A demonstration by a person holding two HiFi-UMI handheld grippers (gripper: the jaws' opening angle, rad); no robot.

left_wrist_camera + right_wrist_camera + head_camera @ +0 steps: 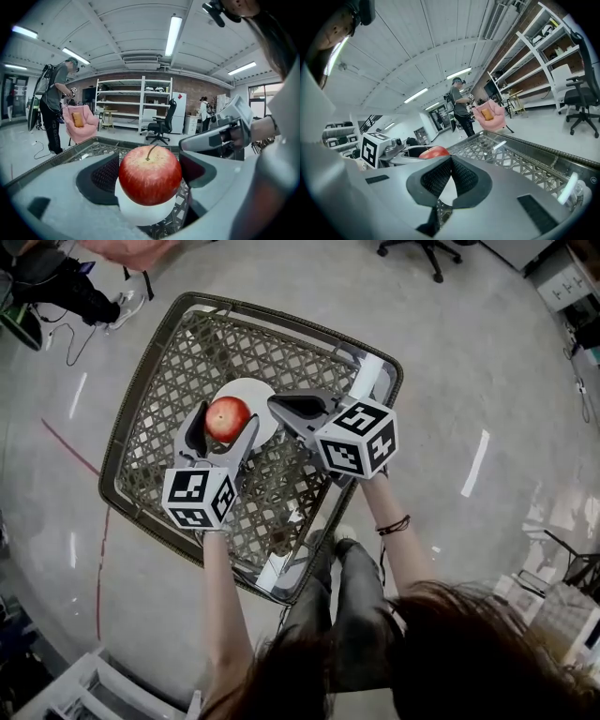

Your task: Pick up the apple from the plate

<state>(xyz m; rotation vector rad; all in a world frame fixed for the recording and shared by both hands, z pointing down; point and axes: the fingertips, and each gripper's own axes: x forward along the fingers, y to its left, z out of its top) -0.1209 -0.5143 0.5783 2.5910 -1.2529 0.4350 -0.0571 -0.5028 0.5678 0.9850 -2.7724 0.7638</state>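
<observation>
Between the fingers (104, 176) of the left gripper (225, 432), just left of centre in the head view, stands the apple (150, 174), red, upright and stem up. The two fingers are spread wide, one dark pad on each flank of the fruit. In the left gripper view a sliver of space seems to remain on the right side, so they bracket the apple rather than squeeze it, though contact on the left pad cannot be ruled out. Under the apple lies the white plate (249, 388), and the fruit looks seated on it, not raised. The plate rests on the woven lattice surface (187, 352), which fills the upper left and centre of the head view inside a dark rim. Right of the plate, the right gripper (284, 406) lies low over the lattice with its tips at the plate's edge. Its own view shows the two pads pressed together at the tips with nothing between them. By my reading the step in hand is the grasp itself, since the approach looks complete and the closing does not. The next move calls for drawing the left fingers in evenly across the apple's widest part until both pads bear on it. A straight lift should follow, steady enough that the round fruit does not roll out or drag the plate. The right gripper needs only to keep clear.
</observation>
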